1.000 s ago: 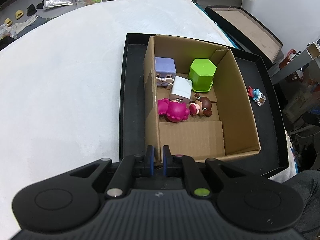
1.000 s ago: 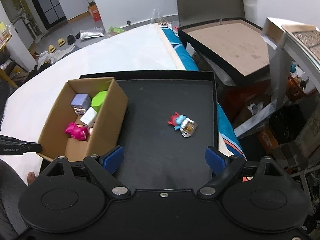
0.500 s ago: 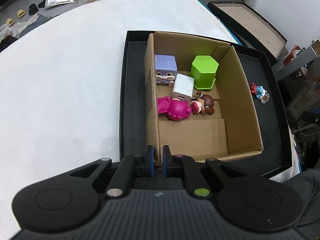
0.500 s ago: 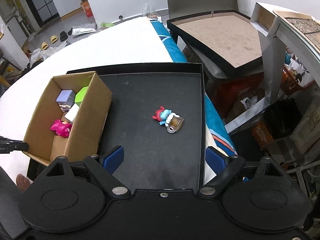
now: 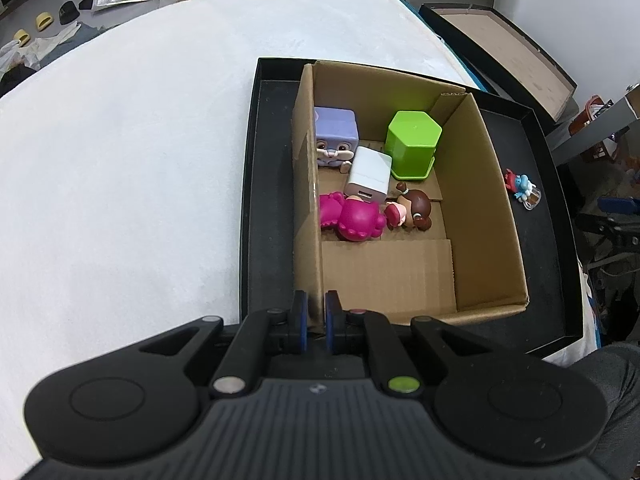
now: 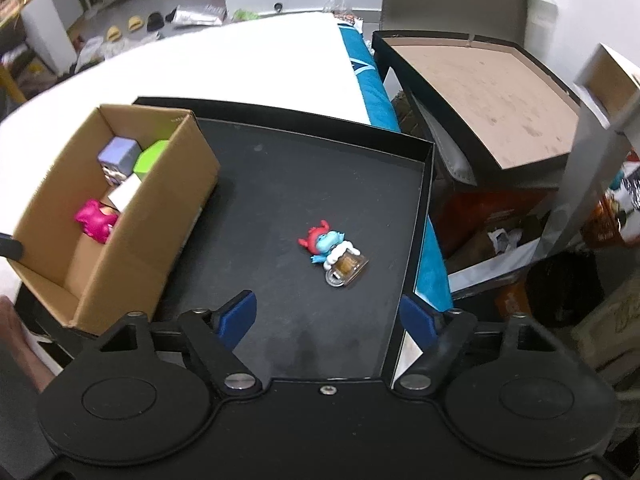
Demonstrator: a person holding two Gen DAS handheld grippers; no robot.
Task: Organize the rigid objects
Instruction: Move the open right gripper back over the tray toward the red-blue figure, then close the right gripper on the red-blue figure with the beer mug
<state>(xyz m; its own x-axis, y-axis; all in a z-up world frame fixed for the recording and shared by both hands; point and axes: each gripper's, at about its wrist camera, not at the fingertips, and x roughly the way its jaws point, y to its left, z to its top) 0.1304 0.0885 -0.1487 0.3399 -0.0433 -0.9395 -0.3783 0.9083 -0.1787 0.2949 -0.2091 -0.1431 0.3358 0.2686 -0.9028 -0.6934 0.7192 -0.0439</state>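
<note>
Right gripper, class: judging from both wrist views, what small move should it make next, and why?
Probably lower the right gripper forward toward the blue figurine. It is the only toy lying out on the black tray; the others sit inside the cardboard box. The right fingers are spread wide and empty, while the left gripper is closed on the box's wall.

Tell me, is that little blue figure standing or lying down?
Lying down: the small blue figure with red horns lies on its side on the black tray.
</note>
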